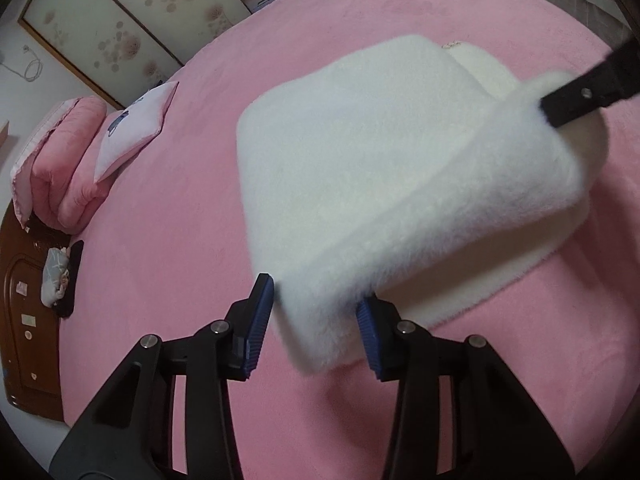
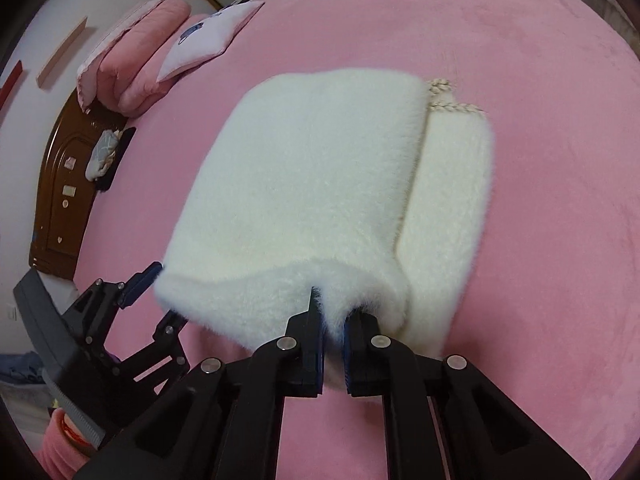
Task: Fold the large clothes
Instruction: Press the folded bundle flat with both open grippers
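A white fluffy garment (image 1: 384, 184) lies partly folded on the pink bed, its near edge lifted; it also shows in the right wrist view (image 2: 312, 184). My left gripper (image 1: 316, 320) is open, its blue pads on either side of the garment's near corner, not pinching it. It shows at the left in the right wrist view (image 2: 152, 280). My right gripper (image 2: 334, 316) is shut on the garment's lifted edge. One of its fingers (image 1: 592, 92) shows at the right in the left wrist view, over the fleece. A braided trim (image 2: 448, 100) shows at the far edge.
The pink bed cover (image 1: 180, 208) spreads all around. A folded pink quilt (image 1: 60, 160) and a white pillow (image 1: 132, 128) lie at the head end. A brown wooden headboard (image 1: 28, 320) with small clutter stands at the left.
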The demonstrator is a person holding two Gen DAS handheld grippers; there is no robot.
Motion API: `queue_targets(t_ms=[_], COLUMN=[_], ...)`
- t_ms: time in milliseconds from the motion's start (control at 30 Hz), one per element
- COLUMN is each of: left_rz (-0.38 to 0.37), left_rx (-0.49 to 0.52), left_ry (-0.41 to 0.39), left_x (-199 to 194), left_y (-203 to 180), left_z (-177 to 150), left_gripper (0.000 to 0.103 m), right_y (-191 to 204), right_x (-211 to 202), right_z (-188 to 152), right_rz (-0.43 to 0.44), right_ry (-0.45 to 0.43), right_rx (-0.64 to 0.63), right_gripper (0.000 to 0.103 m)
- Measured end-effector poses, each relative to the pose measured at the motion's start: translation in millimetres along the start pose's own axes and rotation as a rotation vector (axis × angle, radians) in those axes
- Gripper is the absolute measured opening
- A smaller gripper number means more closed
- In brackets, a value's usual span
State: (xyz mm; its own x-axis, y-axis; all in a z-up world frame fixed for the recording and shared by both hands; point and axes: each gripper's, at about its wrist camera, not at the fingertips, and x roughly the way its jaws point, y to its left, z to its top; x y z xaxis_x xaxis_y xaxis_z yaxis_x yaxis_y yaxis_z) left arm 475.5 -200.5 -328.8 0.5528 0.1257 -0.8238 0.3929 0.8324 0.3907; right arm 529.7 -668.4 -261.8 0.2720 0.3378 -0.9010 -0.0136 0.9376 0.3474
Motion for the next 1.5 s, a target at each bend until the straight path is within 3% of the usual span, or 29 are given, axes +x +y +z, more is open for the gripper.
queue_targets(t_ms=[67, 100, 200, 300, 367, 433, 500, 567, 633, 700, 800, 867, 900, 933, 1067, 1167, 1300, 1367, 1433, 1500], left_rz=[-0.030, -0.040, -0.077, -0.085, -0.090, -0.123, -0.193, -0.253, -0.308, -0.331, -0.283, -0.257, -0.247, -0.243, -0.253, -0.258, -0.273, -0.283, -0.290, -0.313], left_rx=[0.002, 0.006, -0.009, -0.023, -0.049, -0.112, -0.203, -0.299, -0.398, -0.465, -0.499, -0.509, -0.515, -0.520, -0.529, -0.526, -0.496, -0.477, -0.465, -0.465], left_ry=[0.000, 0.001, 0.021, 0.023, 0.017, 0.019, 0.018, 0.012, 0.010, 0.007, 0.009, 0.000, 0.001, 0.007, 0.032, 0.027, 0.065, 0.096, 0.118, 0.133], left_x=[-16, -19, -30, -46, -56, -72, -81, -86, -84, -77, -70, -65, -63, -61, -48, -45, -25, -10, 2, 14], left_y=[-6, -5, -1, 2, 15, 26, 48, 69, 91, 107, 120, 128, 132, 134, 140, 143, 141, 134, 127, 124], left_z=[-13, -16, -26, -39, -45, -56, -58, -57, -52, -47, -39, -30, -28, -27, -17, -15, -7, -3, -2, -1], left_gripper=[0.039, 0.039, 0.039, 0.039, 0.039, 0.040, 0.041, 0.049, 0.061, 0.061, 0.061, 0.061, 0.061, 0.061, 0.061, 0.061, 0.061, 0.061, 0.061, 0.061], right_y=[-8, -1, 11, 0, -15, -27, -36, -42, -42, -41, -44, -45, -45, -46, -44, -44, -70, -88, -92, -97], right_x=[-19, -8, 18, 24, 11, 1, -8, -9, 6, 27, 57, 63, 61, 56, 16, -7, -15, 0, 9, 5], right_z=[-9, -17, -42, -50, -41, -26, -8, 13, 39, 64, 91, 100, 102, 102, 84, 69, 49, 45, 50, 56], right_rz=[-0.051, -0.082, -0.121, -0.081, 0.014, 0.088, 0.095, 0.094, 0.110, 0.113, 0.017, -0.002, 0.008, 0.026, -0.004, -0.083, -0.111, -0.136, -0.130, -0.104], right_ry=[-0.030, -0.024, 0.060, 0.088, 0.043, -0.002, -0.055, -0.095, -0.082, -0.067, -0.051, -0.090, -0.105, -0.124, -0.229, -0.250, -0.231, -0.181, -0.147, -0.185], right_rx=[-0.026, -0.020, 0.072, 0.098, 0.167, 0.213, 0.228, 0.230, 0.216, 0.211, 0.198, 0.196, 0.195, 0.199, 0.199, 0.213, 0.337, 0.415, 0.417, 0.442], right_gripper=[0.006, 0.006, 0.005, 0.006, 0.008, 0.024, 0.038, 0.038, 0.039, 0.039, 0.039, 0.037, 0.019, 0.011, 0.008, 0.008, 0.008, 0.010, 0.030, 0.047])
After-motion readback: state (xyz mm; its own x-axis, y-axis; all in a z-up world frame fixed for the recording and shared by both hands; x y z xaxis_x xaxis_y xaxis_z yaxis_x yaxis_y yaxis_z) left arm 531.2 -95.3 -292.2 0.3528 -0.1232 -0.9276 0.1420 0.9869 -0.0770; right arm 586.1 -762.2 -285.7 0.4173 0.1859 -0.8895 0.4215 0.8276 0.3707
